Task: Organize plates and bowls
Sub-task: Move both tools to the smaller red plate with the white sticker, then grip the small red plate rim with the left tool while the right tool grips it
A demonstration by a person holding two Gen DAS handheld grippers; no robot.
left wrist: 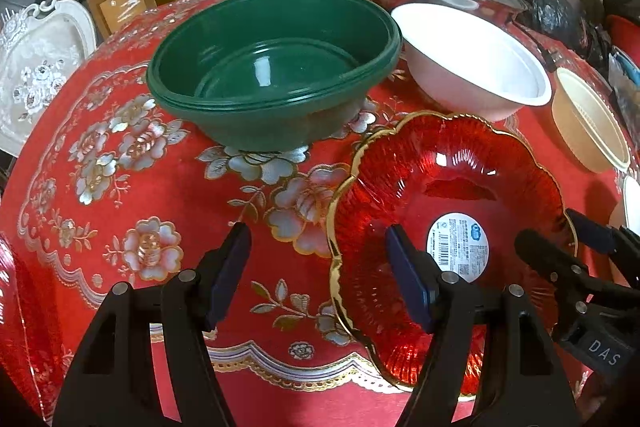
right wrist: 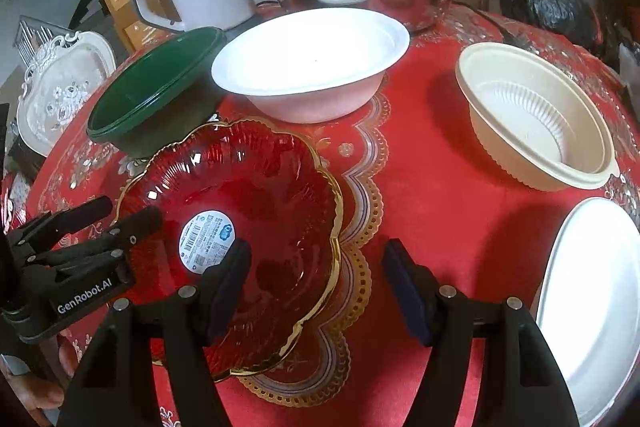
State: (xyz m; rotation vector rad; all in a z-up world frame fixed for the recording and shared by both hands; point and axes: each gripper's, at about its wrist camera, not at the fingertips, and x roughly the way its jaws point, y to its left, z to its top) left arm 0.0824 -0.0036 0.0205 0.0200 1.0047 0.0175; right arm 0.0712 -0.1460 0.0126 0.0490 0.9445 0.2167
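Straddling opposite gold-trimmed scalloped edges of the ribbed red glass plate [left wrist: 452, 187], the left gripper [left wrist: 318, 263] and right gripper [right wrist: 316, 279] are both gaping, grasping nothing.

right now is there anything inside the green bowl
No, the green bowl is empty; its bare glossy bottom shows in the left wrist view.

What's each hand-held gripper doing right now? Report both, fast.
Left hand-held gripper: open, holding nothing, straddling the red glass dish's rim.
Right hand-held gripper: open, holding nothing, straddling that dish's opposite rim.
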